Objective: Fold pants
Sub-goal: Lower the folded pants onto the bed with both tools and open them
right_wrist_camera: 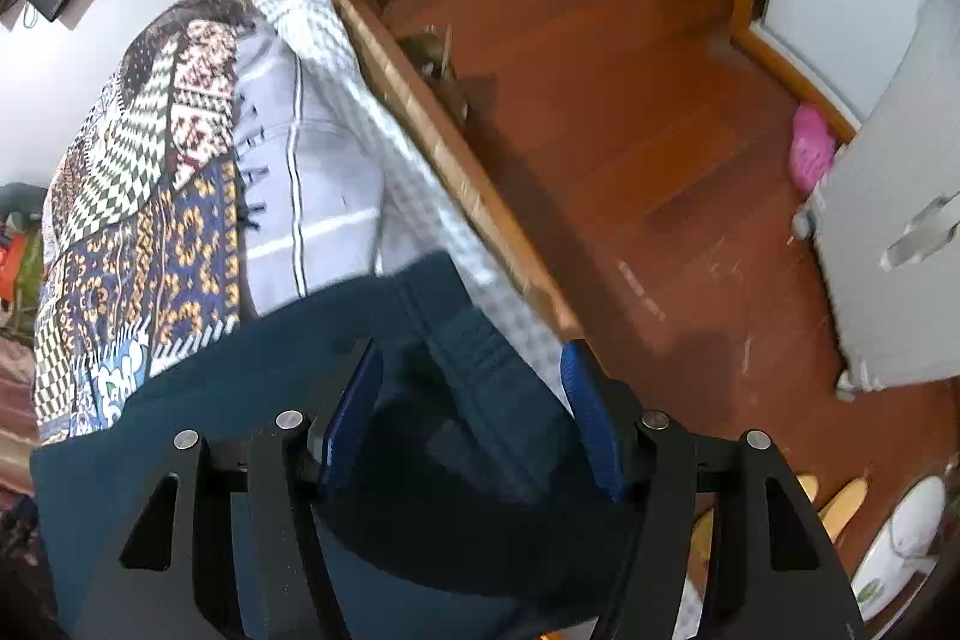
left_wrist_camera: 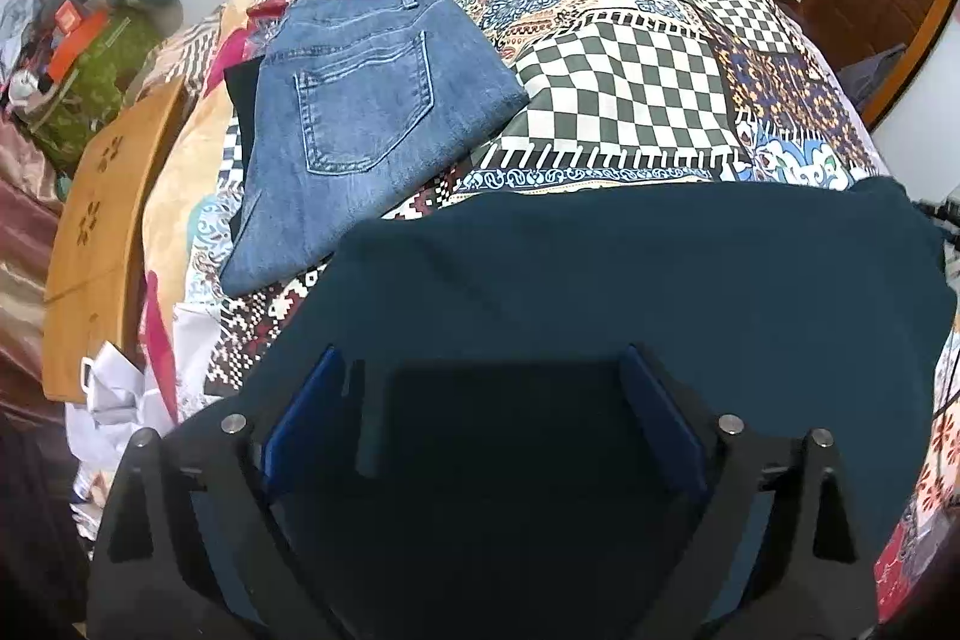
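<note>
— Fingers first: the left gripper (left_wrist_camera: pixel 483 400) has its blue-padded fingers (left_wrist_camera: pixel 300 418) spread wide over the dark teal cloth pants (left_wrist_camera: pixel 600 280), with flat fabric between them and neither pad pressing on it. It holds nothing.

— And the right gripper (right_wrist_camera: pixel 474 418)?

— About half open. Its blue pads (right_wrist_camera: pixel 354 412) straddle a raised band of the same teal pants, probably the waistband or a thick hem, near the wooden edge of the bed (right_wrist_camera: pixel 456 160). I cannot tell from this view whether the pads actually pinch it.

— Where do the pants lie?

— Spread on the patchwork-patterned bedspread (left_wrist_camera: pixel 630 88), close to the near side, one end reaching the bed edge above the red-brown wooden floor (right_wrist_camera: pixel 630 130).

— How far along are we?

— Early to middle, I judge. The teal pants look flat and smooth, perhaps already doubled, but no compact bundle yet. A pair of blue denim jeans (left_wrist_camera: pixel 360 124) sits folded further back, apparently finished. Folding the teal pair over on itself remains.
</note>
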Demonstrator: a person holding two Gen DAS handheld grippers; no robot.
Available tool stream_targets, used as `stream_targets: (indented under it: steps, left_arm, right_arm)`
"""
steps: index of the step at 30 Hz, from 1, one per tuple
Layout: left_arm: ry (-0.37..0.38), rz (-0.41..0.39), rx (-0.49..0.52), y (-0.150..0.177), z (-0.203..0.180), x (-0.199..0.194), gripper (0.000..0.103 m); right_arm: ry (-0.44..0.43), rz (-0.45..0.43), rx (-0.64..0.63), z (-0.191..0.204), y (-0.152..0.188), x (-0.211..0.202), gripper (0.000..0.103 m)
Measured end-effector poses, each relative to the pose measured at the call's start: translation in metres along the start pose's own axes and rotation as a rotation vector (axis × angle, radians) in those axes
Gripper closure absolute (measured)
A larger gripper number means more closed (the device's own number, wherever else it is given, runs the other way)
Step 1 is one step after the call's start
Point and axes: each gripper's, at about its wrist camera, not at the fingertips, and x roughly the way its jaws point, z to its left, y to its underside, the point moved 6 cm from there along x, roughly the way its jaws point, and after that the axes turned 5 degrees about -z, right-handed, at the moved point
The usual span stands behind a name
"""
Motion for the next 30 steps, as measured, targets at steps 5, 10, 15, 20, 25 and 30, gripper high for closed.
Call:
stream_targets:
  steps: [5,10,15,20,25,30]
  left_arm:
    - [0.004,0.003,-0.042,0.002,0.003,0.002,0.006]
    - [-0.044,-0.023,-0.004,0.002,-0.002,-0.002,0.006]
    - [-0.103,-0.057,0.061,0.002,-0.008,-0.007,0.006]
    - [-0.132,-0.069,0.113,0.002,-0.014,-0.012,0.006]
    - [-0.110,-0.059,0.155,0.004,-0.022,-0.019,0.006]
    - [-0.043,-0.030,0.220,0.008,-0.045,-0.023,0.006]
  right_arm:
    - [0.017,-0.017,-0.080,0.002,0.015,-0.007,0.076]
    - [0.067,-0.136,-0.157,0.017,0.007,-0.030,0.094]
    - [0.112,-0.259,-0.181,0.029,-0.022,-0.051,0.094]
    - [0.210,-0.202,-0.187,0.027,-0.031,-0.030,0.084]
    - [0.220,-0.174,-0.237,0.031,-0.022,-0.046,0.064]
    - [0.076,-0.210,-0.202,0.045,-0.004,-0.093,0.049]
